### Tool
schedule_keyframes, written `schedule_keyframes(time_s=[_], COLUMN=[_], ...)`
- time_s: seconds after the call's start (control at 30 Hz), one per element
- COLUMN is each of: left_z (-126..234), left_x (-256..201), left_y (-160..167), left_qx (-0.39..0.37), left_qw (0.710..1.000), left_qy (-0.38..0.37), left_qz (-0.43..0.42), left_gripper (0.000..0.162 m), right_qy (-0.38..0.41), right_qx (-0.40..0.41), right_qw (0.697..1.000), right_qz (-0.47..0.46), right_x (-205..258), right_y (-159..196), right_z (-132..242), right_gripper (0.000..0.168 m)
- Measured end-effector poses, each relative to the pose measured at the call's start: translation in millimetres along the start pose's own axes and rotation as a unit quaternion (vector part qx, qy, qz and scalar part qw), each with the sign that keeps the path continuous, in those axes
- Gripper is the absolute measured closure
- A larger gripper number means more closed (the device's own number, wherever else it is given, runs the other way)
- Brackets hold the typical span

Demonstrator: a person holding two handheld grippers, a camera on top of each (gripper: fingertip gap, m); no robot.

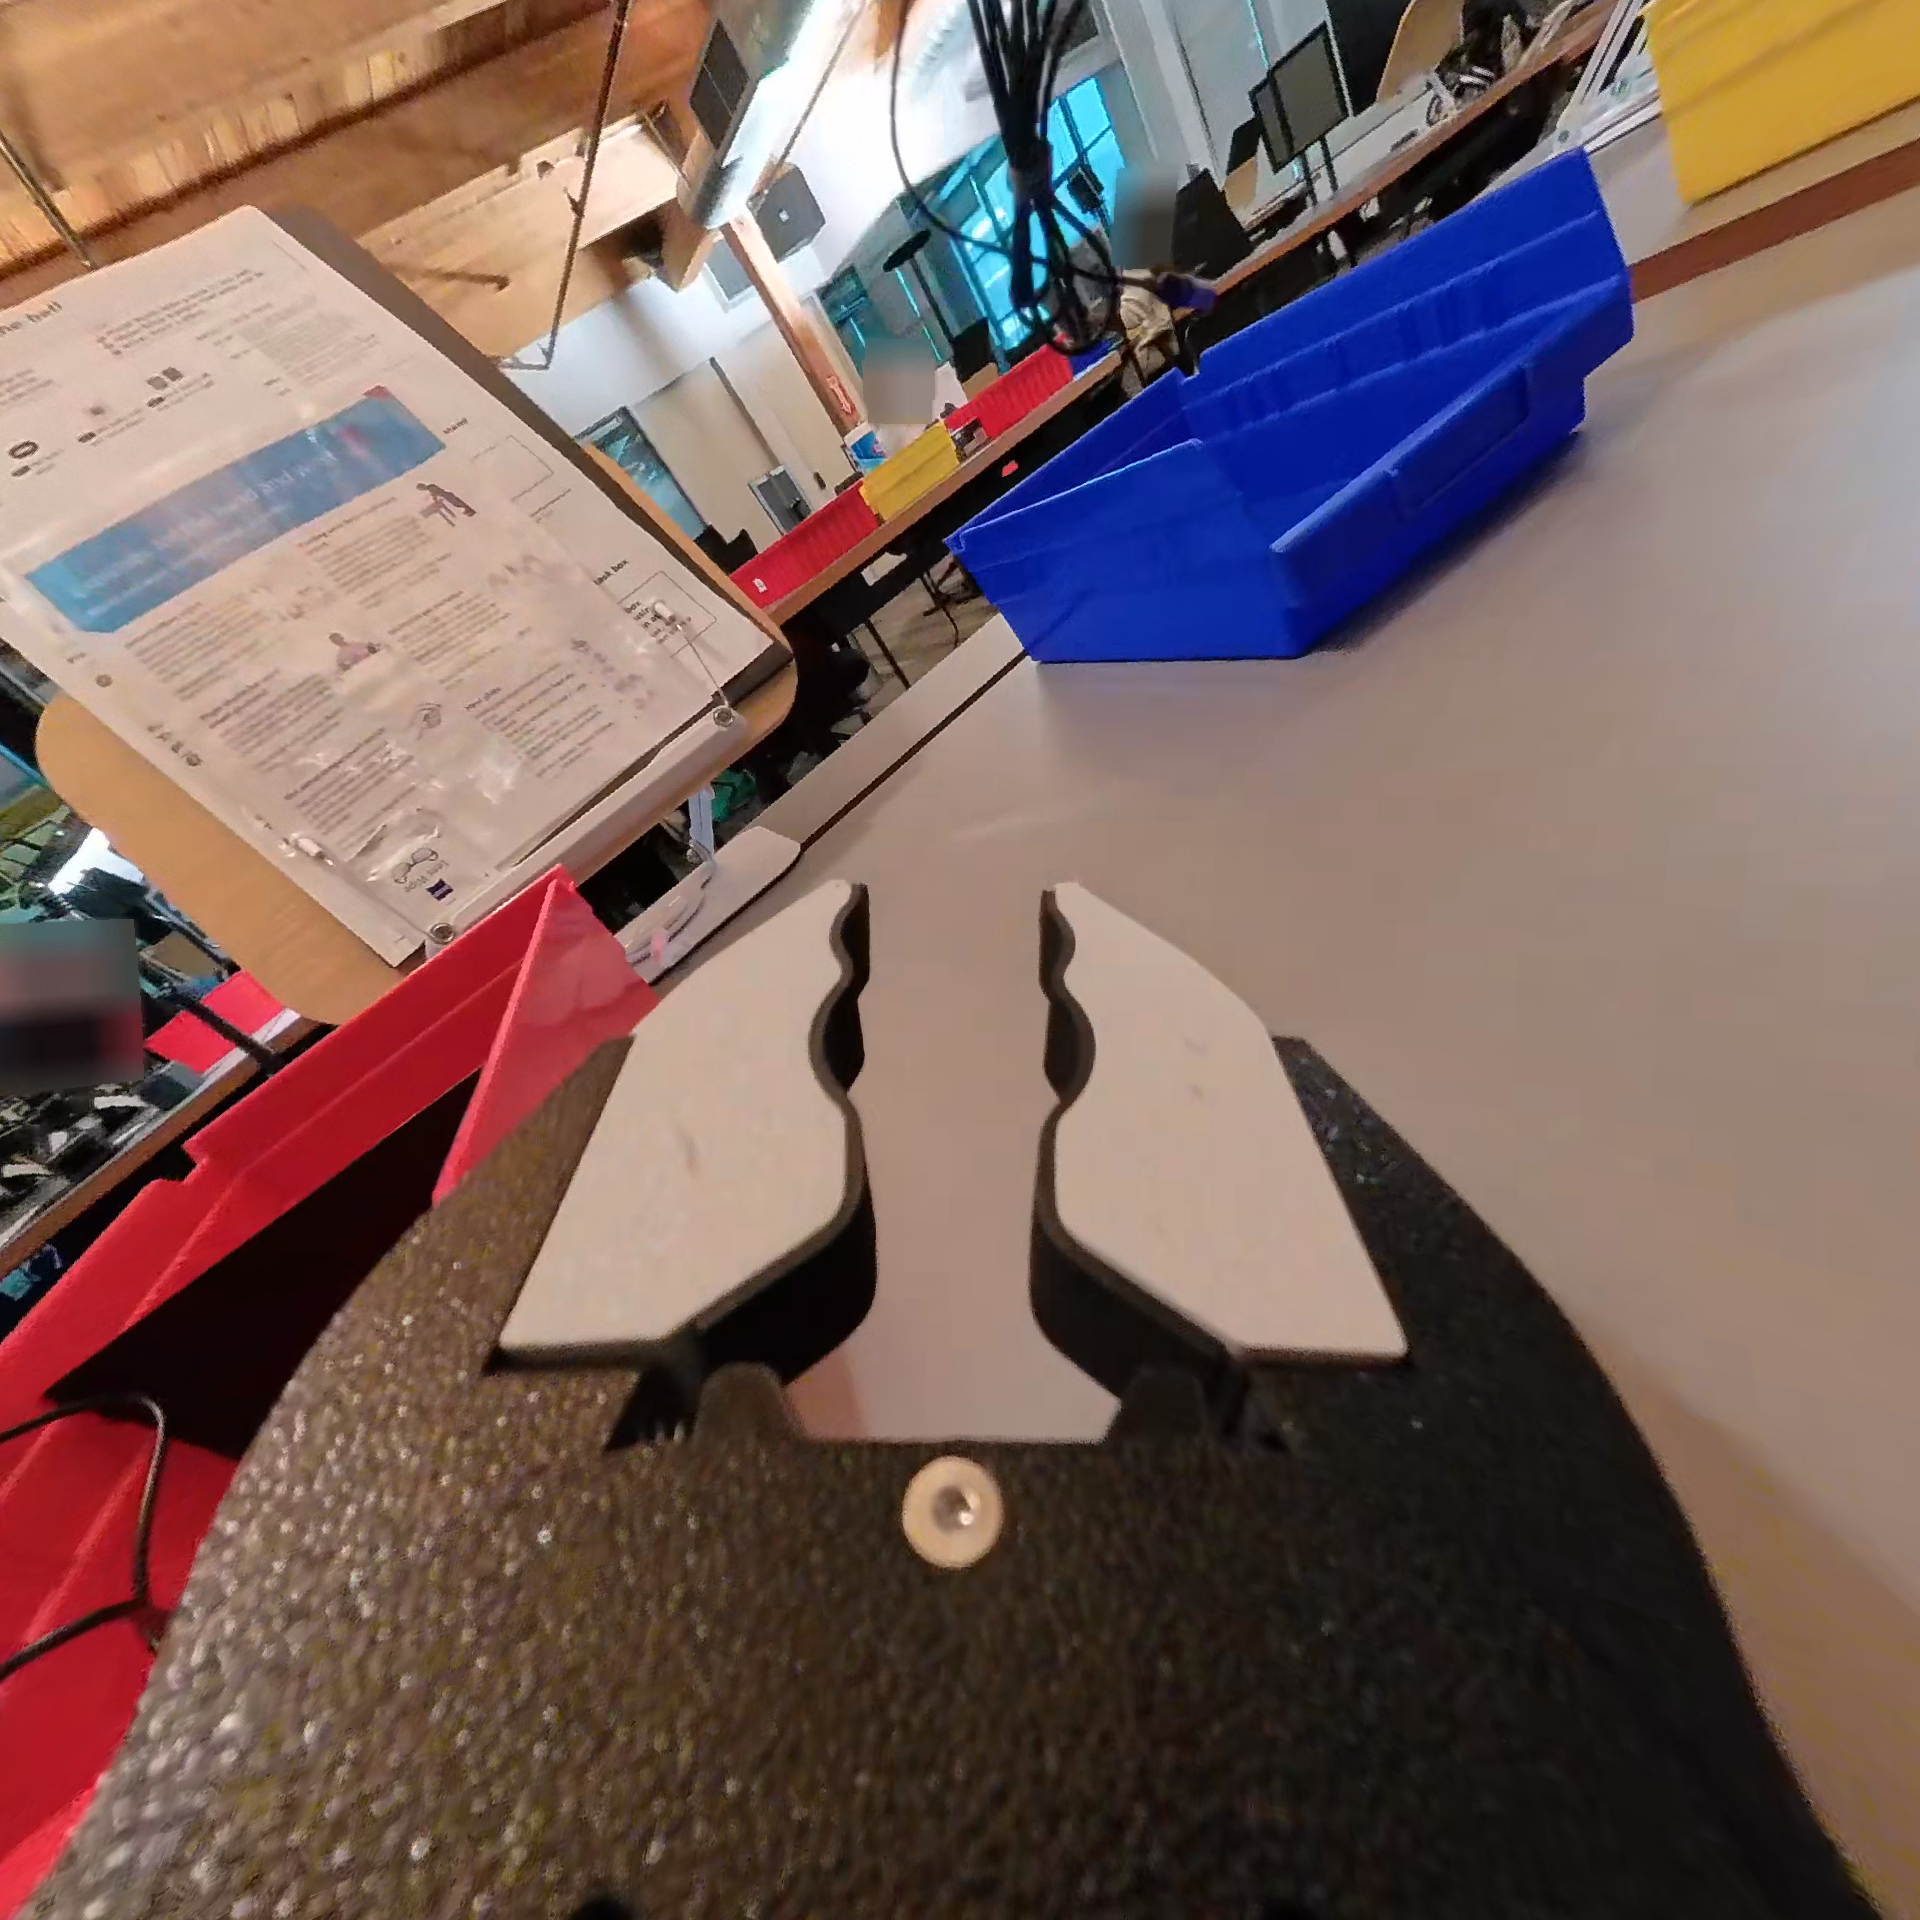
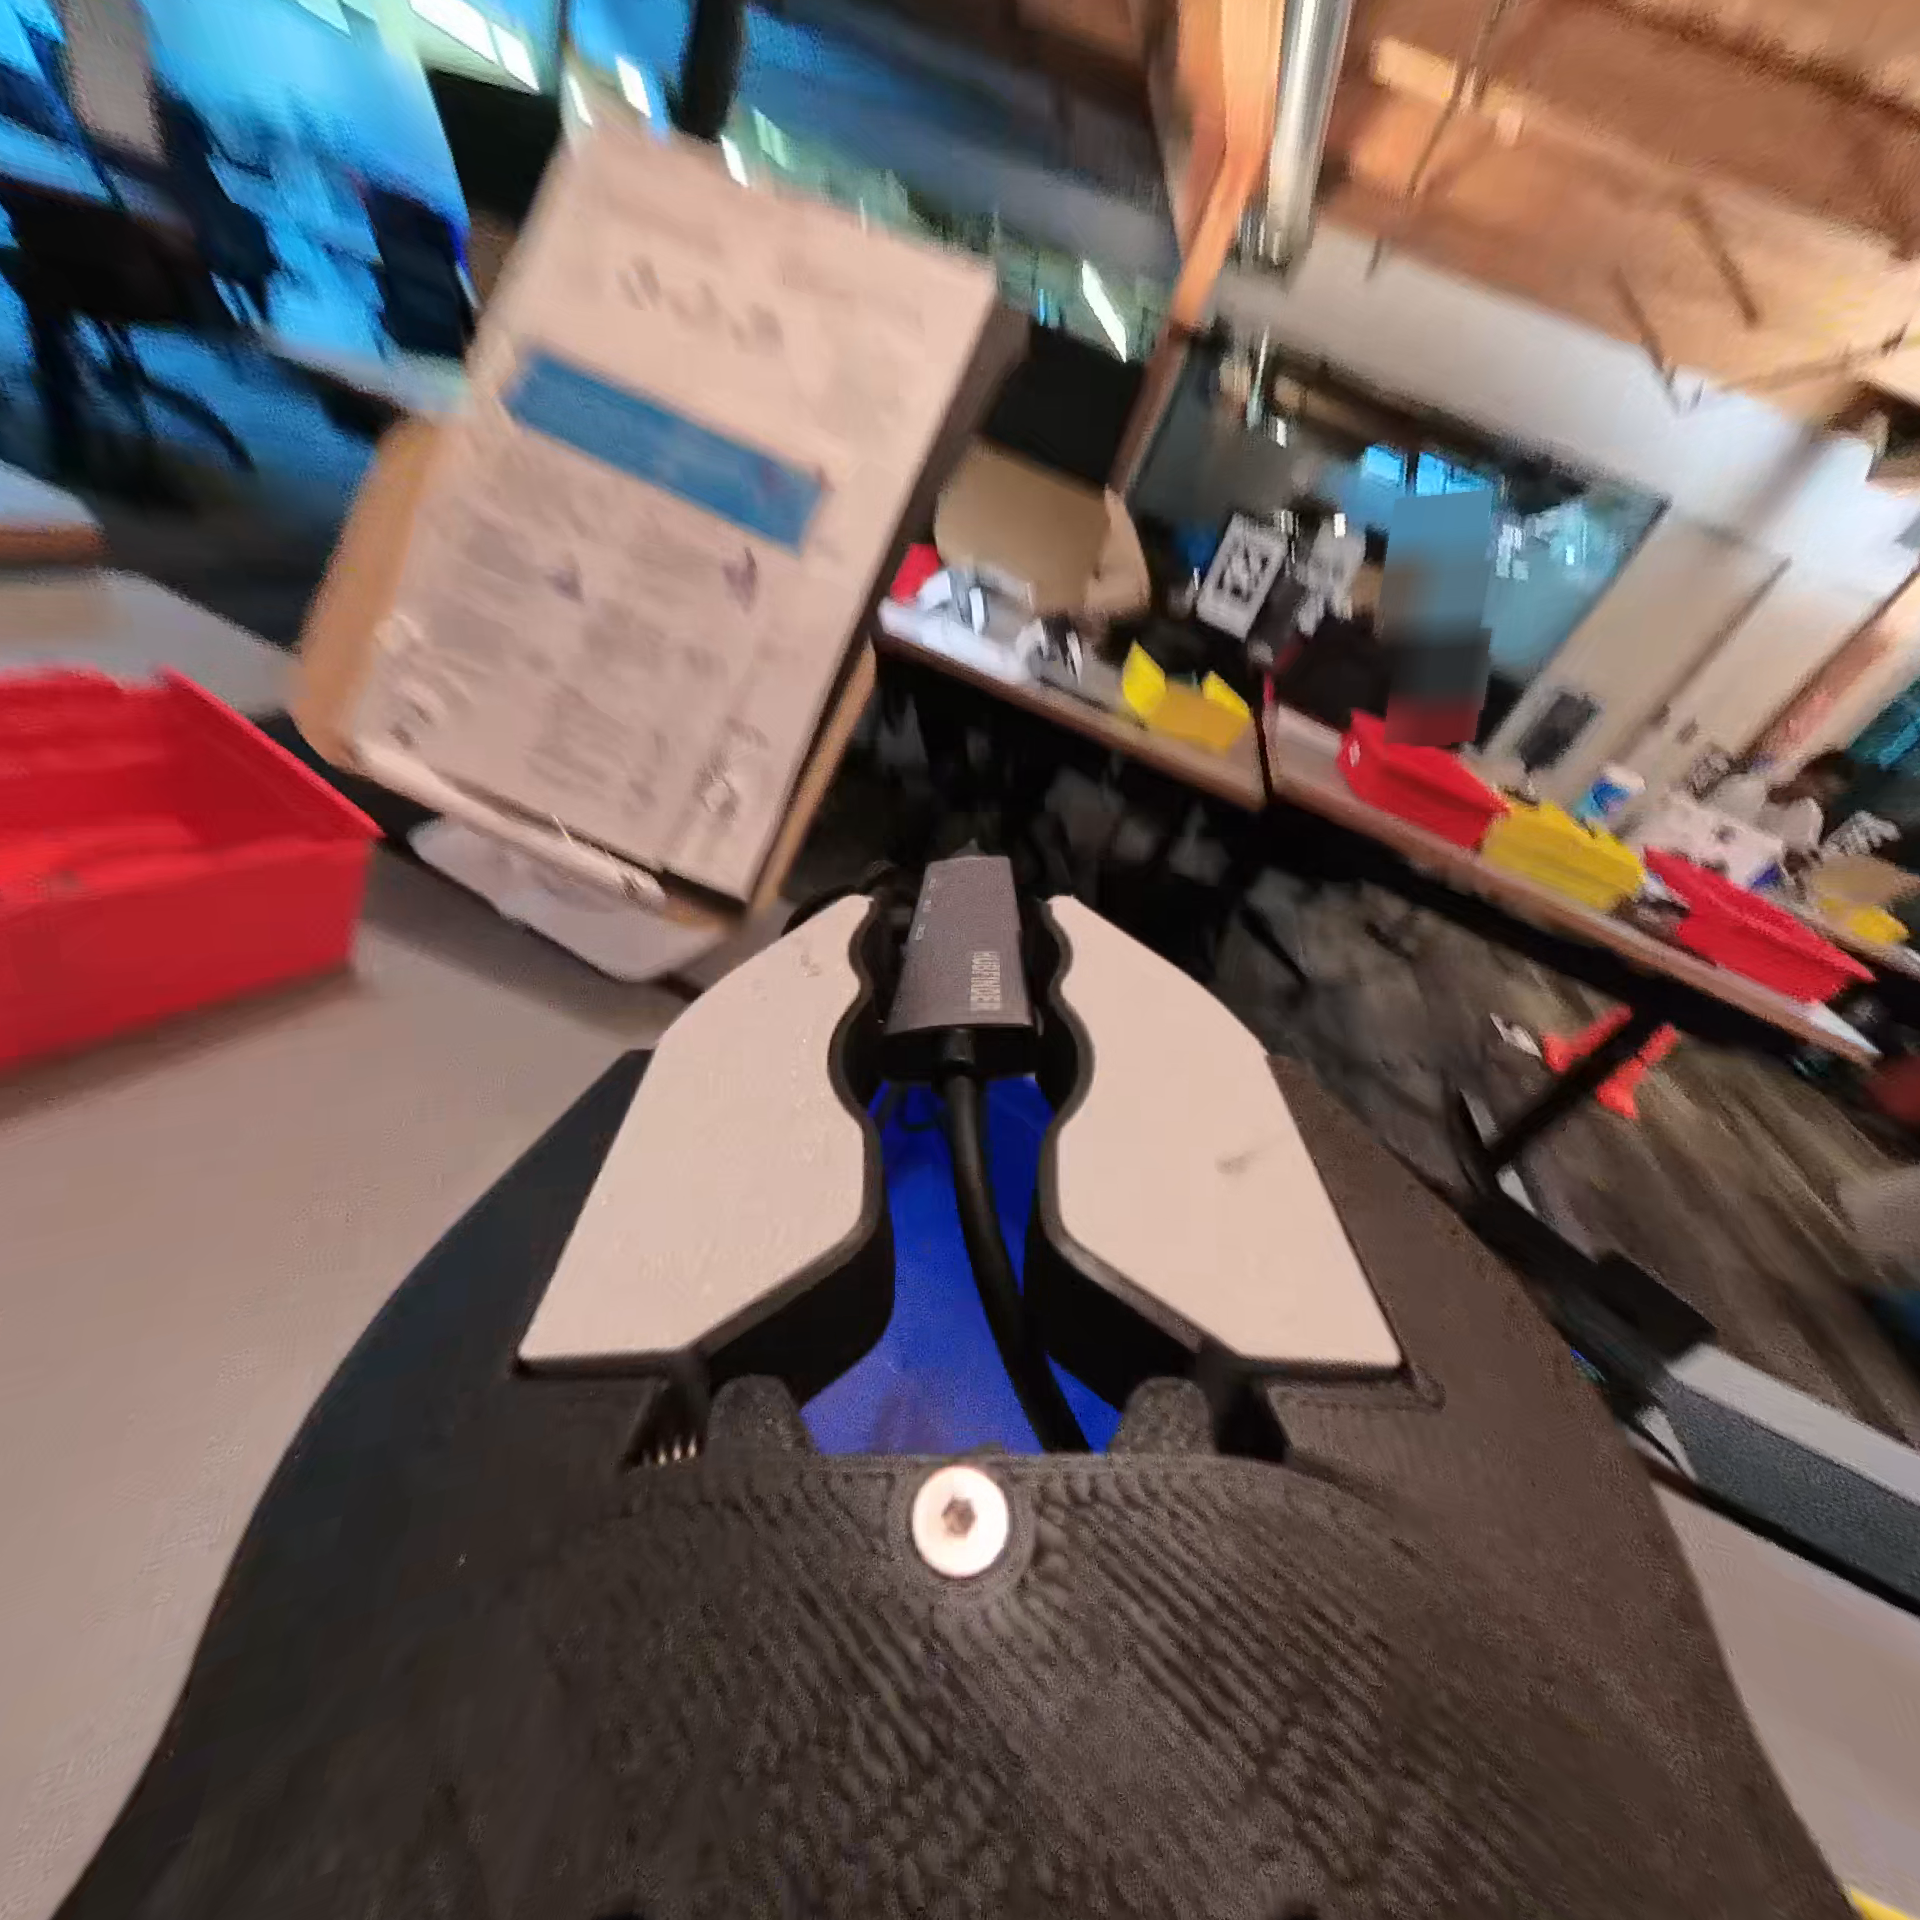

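Observation:
My left gripper [image 1: 954,914] is open and empty, low over the grey table [image 1: 1455,935]. A red bin [image 1: 312,1195] sits just to its left and a blue bin [image 1: 1351,488] stands farther ahead to the right. My right gripper [image 2: 956,925] is shut on a dark grey USB hub [image 2: 961,961] whose black cable [image 2: 987,1247] runs back between the fingers. Blue plastic [image 2: 925,1340] shows below the gap between the fingers. The right wrist view is blurred by motion.
A tilted board with a laminated printed sheet [image 1: 343,582] stands on a white base at the table's far left edge; it also shows in the right wrist view [image 2: 644,540]. A red bin [image 2: 156,842] is on the left there. Other tables with red and yellow bins [image 2: 1558,852] stand beyond. My right fingertips sit around 40 cm from my left ones.

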State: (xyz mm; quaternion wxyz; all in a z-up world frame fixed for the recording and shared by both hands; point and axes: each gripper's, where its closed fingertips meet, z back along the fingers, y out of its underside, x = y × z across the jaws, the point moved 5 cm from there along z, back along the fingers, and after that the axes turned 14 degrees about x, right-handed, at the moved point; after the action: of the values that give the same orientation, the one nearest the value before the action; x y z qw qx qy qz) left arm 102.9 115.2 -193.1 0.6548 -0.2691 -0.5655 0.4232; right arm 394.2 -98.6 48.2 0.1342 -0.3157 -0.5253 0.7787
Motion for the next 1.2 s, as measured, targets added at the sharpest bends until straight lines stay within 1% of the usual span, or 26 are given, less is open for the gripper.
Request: schedule_keyframes(time_s=[0.07,0.1,0.2,0.3,0.37,0.47,0.5,0.57,0.6,0.63,0.67,0.7,0.73,0.77,0.8,0.87,0.9,1.0,1.07,1.13,1.2], left_z=[0.3,0.7,1.6,3.4,5.1,6.6,6.9,6.9,6.9,7.1,7.0,6.8,6.6,6.5,6.3,5.9,6.0,5.9,5.9,6.1,6.3], left_x=[-2.4,-3.3,-5.2,-7.1,-9.2,-13.3,-14.5,-16.0,-16.1,-16.1,-15.8,-15.6,-15.8,-16.1,-16.7,-17.9,-18.6,-19.7,-20.5,-20.9,-21.1], left_y=[-0.4,-0.5,-0.5,-0.9,-1.2,-1.5,-1.5,-1.3,-1.2,-1.3,-1.3,-1.2,-1.2,-1.2,-1.1,-0.9,-0.8,-0.6,-0.6,-0.3,0.2], left_qx=[-0.002,-0.003,-0.008,-0.015,-0.022,-0.029,-0.031,-0.031,-0.031,-0.031,-0.031,-0.031,-0.031,-0.031,-0.030,-0.029,-0.029,-0.030,-0.030,-0.029,-0.028], left_qw=[1.000,1.000,1.000,0.999,0.999,0.997,0.997,0.996,0.996,0.996,0.996,0.997,0.997,0.996,0.996,0.996,0.996,0.995,0.995,0.995,0.994], left_qy=[0.000,0.000,-0.002,-0.007,-0.013,-0.016,-0.017,-0.017,-0.017,-0.016,-0.016,-0.015,-0.014,-0.013,-0.012,-0.012,-0.011,-0.011,-0.012,-0.012,-0.013], left_qz=[-0.011,-0.015,-0.025,-0.036,-0.047,-0.066,-0.071,-0.078,-0.079,-0.078,-0.077,-0.076,-0.076,-0.077,-0.080,-0.085,-0.087,-0.093,-0.096,-0.099,-0.101], left_gripper=[0.132,0.132,0.134,0.135,0.138,0.139,0.139,0.139,0.139,0.139,0.139,0.139,0.139,0.139,0.140,0.140,0.140,0.140,0.140,0.140,0.140], right_qy=[0.013,0.006,-0.018,-0.059,-0.091,-0.089,-0.090,-0.089,-0.079,-0.050,-0.023,-0.014,-0.020,-0.022,-0.013,0.012,0.018,0.029,0.053,0.071,0.080], right_qx=[0.069,0.101,0.158,0.143,0.111,0.067,0.071,0.115,0.136,0.157,0.169,0.174,0.180,0.195,0.215,0.239,0.236,0.218,0.226,0.246,0.246], right_qw=[0.997,0.995,0.986,0.978,0.970,0.959,0.952,0.942,0.946,0.953,0.961,0.968,0.971,0.971,0.969,0.965,0.966,0.970,0.968,0.964,0.964], right_qz=[0.008,0.001,-0.050,-0.137,-0.196,-0.261,-0.283,-0.302,-0.284,-0.254,-0.216,-0.182,-0.154,-0.134,-0.120,-0.104,-0.101,-0.102,-0.092,-0.076,-0.061], right_x=[-8.4,-9.5,-9.8,-6.5,-5.4,-15.1,-17.7,-20.3,-21.0,-23.5,-24.9,-22.5,-17.1,-12.2,-9.5,-4.6,-0.6,13.7,18.1,21.7,25.3], right_y=[17.9,28.6,56.9,68.2,74.5,99.1,112.4,140.5,150.9,159.2,164.1,165.8,166.6,168.8,172.0,175.1,173.9,173.0,178.3,185.0,185.4], right_z=[-31.4,-47.6,-88.8,-114.1,-125.5,-134.8,-136.0,-134.5,-130.2,-123.9,-116.5,-109.5,-103.6,-98.5,-93.9,-84.4,-79.6,-71.6,-70.6,-70.5,-68.9], right_gripper=[0.142,0.142,0.142,0.142,0.142,0.141,0.141,0.141,0.135,0.126,0.126,0.129,0.132,0.132,0.129,0.119,0.116,0.119,0.123,0.124,0.126])
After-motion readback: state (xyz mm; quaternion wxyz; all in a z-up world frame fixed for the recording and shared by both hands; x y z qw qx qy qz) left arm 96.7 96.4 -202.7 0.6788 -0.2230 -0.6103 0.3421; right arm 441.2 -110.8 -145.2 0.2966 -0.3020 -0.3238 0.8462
